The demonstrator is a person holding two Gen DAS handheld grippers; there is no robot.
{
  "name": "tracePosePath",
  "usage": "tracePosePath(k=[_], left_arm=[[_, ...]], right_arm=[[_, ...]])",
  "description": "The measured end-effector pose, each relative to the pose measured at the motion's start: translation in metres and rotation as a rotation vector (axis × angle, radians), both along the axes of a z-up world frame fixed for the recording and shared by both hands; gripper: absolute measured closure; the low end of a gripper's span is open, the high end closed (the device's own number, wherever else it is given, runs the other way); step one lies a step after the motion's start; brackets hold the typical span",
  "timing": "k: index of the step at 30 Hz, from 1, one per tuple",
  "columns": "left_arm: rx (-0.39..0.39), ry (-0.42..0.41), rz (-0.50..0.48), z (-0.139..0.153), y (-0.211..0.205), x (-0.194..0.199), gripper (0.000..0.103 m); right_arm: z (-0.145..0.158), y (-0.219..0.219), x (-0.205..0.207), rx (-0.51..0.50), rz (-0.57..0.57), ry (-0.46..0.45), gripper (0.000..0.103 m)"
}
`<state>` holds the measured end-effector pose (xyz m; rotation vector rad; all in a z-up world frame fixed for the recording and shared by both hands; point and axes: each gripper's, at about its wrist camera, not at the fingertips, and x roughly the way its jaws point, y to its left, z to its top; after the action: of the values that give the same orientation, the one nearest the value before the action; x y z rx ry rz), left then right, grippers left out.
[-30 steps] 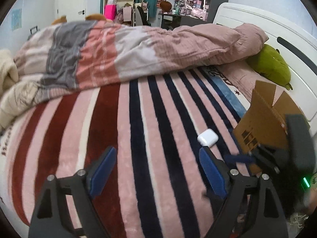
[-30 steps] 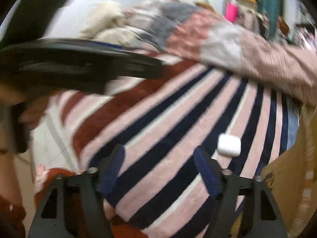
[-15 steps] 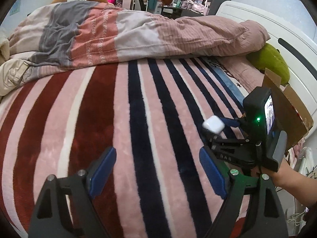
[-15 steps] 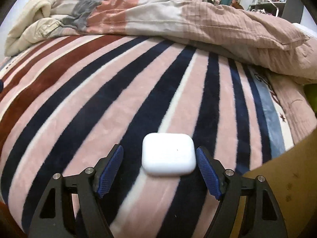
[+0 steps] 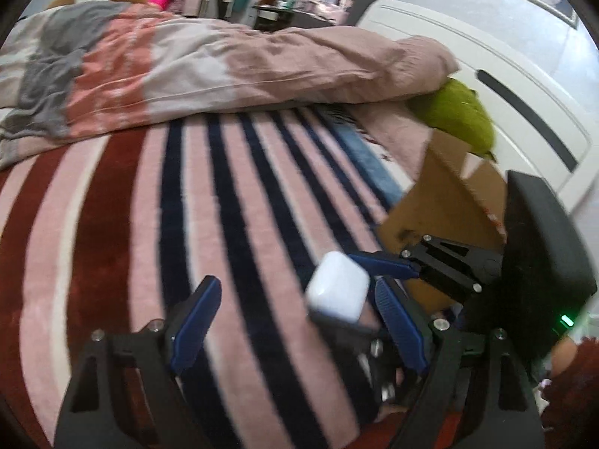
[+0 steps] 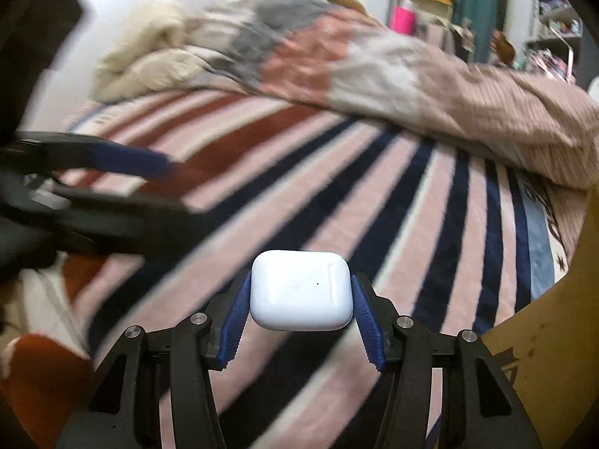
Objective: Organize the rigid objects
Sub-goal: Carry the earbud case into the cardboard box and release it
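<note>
Slipping is the main risk: the white earbud case (image 6: 301, 292) is smooth and rounded, so a quick swing toward the cardboard box (image 5: 445, 202) could let it drop on the striped blanket (image 5: 123, 220). The right gripper (image 6: 299, 312) jaws are closed on its two sides, holding it above the bed. The left gripper (image 5: 299, 323) jaws stand open and empty, just beside the case.
</note>
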<state>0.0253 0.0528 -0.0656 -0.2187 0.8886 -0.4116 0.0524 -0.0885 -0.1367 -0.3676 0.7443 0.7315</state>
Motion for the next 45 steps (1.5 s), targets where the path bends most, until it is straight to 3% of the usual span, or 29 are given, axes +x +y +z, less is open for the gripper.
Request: tracePosePath(k=[5, 11, 21, 35, 38, 40, 41, 45], left_arm=[[-0.049, -0.037, -0.083, 0.030, -0.028, -0.003, 0.037], [-0.032, -0.082, -0.178, 0.063, -0.075, 0.000, 0.064], [0.034, -0.082, -0.268, 0.080, -0.155, 0.026, 0.064], [0.076, -0.022, -0.384, 0.065, -0.237, 0.069, 0.064], [0.082, -0.036, -0.376, 0.067, -0.239, 0.070, 0.054], [0.075, -0.052, -0.352, 0.070, -0.234, 0.068, 0.032], [0.075, -0.062, -0.333, 0.072, -0.230, 0.066, 0.029], [0.094, -0.108, -0.253, 0.082, -0.210, 0.054, 0.019]], right_arm=[[0.044, -0.011, -0.033, 0.052, 0.055, -0.099, 0.054], [0.078, -0.042, -0.045, 0.083, 0.042, -0.203, 0.054], [0.097, -0.111, -0.028, 0.081, -0.048, -0.241, 0.054], [0.089, -0.186, 0.016, 0.053, -0.208, -0.138, 0.054], [0.088, -0.191, 0.019, 0.052, -0.223, -0.126, 0.054], [0.086, -0.193, 0.021, 0.049, -0.224, -0.110, 0.053], [0.086, -0.194, 0.021, 0.048, -0.225, -0.104, 0.052], [0.087, -0.198, 0.019, 0.059, -0.227, -0.110, 0.035]])
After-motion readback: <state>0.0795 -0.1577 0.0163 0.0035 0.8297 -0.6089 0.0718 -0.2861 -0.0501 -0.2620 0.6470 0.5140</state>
